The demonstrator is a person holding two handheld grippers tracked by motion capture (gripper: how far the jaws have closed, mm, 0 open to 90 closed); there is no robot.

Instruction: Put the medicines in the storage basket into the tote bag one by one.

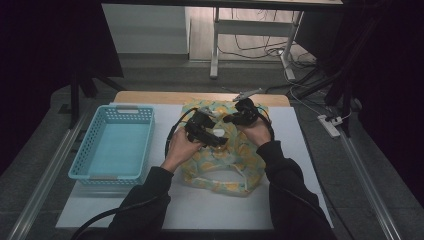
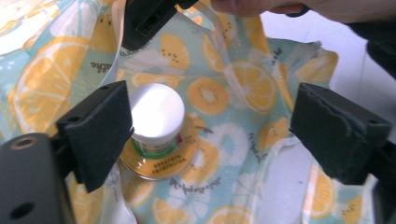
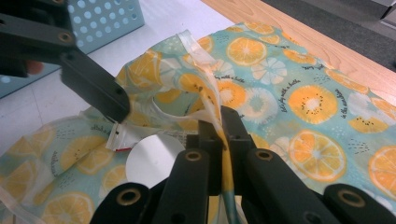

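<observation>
- Presently, right gripper (image 3: 219,133) is clamped on the rim of the thin, crinkly fruit-print bag (image 3: 299,100), holding its mouth up.
- White-capped round jar with orange label (image 2: 156,123) lies inside the bag; placing judged done.
- Left gripper (image 2: 205,126) gapes wide, empty, above the jar.
- Perforated pale-blue plastic basket (image 1: 112,142) beyond: rigid, nothing in it; more loading possibly left.

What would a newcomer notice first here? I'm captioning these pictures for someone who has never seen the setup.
The bag printed with orange slices lies mid-table, its mouth held up by the right hand-held gripper, shut on the bag's edge. Inside it stands a white-lidded jar, with the left hand-held gripper open around it, not touching. An empty blue basket sits to the left of the bag.
</observation>
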